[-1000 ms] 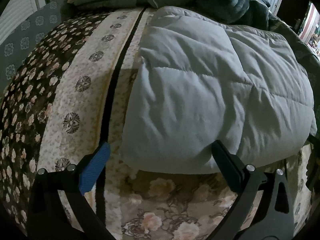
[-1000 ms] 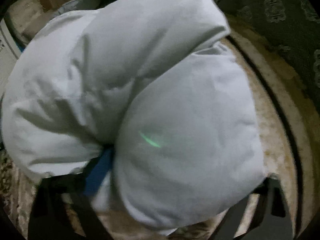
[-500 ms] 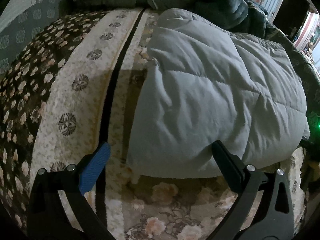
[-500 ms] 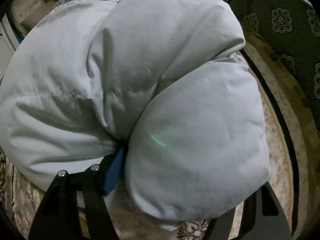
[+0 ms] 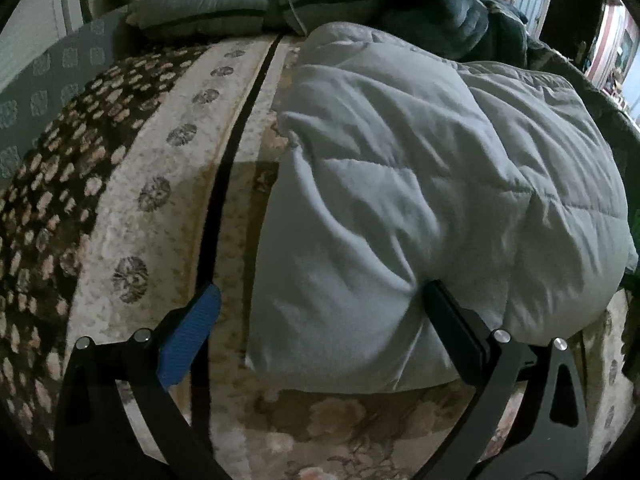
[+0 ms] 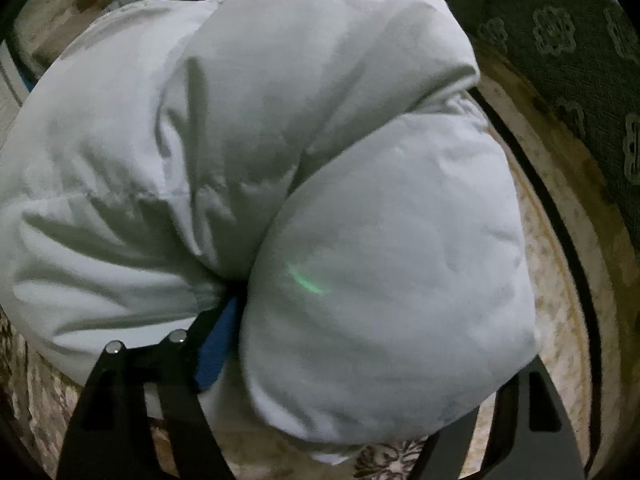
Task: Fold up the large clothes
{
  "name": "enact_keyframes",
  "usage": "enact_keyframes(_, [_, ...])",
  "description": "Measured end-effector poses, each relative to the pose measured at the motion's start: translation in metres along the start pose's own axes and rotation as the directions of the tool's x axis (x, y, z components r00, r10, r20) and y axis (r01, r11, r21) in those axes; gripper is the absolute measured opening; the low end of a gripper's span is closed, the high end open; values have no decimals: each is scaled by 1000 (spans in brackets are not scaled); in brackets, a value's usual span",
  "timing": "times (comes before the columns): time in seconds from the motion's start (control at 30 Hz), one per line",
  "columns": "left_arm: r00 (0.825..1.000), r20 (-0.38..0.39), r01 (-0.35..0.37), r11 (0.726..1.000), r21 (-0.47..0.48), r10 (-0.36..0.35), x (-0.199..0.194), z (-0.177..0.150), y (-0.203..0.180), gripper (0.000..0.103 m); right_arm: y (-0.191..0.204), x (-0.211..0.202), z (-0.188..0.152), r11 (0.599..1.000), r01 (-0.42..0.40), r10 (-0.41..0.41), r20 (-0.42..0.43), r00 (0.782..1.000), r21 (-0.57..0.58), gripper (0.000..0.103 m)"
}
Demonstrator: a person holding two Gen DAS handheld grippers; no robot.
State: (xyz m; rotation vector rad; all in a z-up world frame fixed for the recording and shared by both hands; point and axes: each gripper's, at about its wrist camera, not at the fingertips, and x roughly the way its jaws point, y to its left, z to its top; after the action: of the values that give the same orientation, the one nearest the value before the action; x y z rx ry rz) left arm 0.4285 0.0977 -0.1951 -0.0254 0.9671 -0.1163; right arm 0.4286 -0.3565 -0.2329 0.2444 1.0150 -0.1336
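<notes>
A: Where is the garment?

B: The pale grey quilted padded coat (image 5: 420, 200) lies on the bed's floral patterned cover (image 5: 132, 208), towards the right, folded into a thick bundle. Dark cushions (image 5: 248, 0) are piled at the far end.

A: And the left tongs (image 5: 316, 316)?

B: Spread wide. The blue-padded finger (image 5: 188, 340) hangs over the bare cover to the left of the coat; the black finger (image 5: 452, 328) presses into the coat's near edge and dents it. The near left corner of the coat sits between the two, but nothing is pinched.

A: The right tongs (image 6: 344, 380)?

B: They straddle a fat lobe of the same coat (image 6: 392, 280). The blue pad (image 6: 218, 348) is buried in the crease between two puffed folds; the other finger is at the lobe's right side, mostly hidden. Whether they squeeze it firmly I cannot tell; the gap between them looks wide.

A: What could go wrong?

B: I judge the padding the main trouble. It is springy and slick-looking, so a hold on a bulging lobe may slip as it is pulled, and the fold would spring open. If the left side closes only on the outer layer at the corner, the layers beneath could lag and the bundle skew. The view from the right is also somewhat blurred, so the grip there is hard to vouch for.
</notes>
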Motion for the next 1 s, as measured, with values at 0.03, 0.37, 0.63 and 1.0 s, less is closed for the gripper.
enact_keyframes(0.03, [1000,1,1,1000,-1,-1,1,-1,1,100,0,0,-1,1000,-6,6,1,1000,13,79])
enact_keyframes(0.37, [1000,28,14,1000,4,-15,27,-4,-15,100,6,-8,-10,999,-17,17,19,1000,30,80])
enact_keyframes(0.63, [948,-60,293,932,-215,-312,69,-13,15,100,-22,1,3,999,-12,12,13,1000,33,80])
enact_keyframes(1.0, [930,-45,349,916,-196,-364,62,-6,-9,82,-42,8,11,996,-65,65,3,998,61,80])
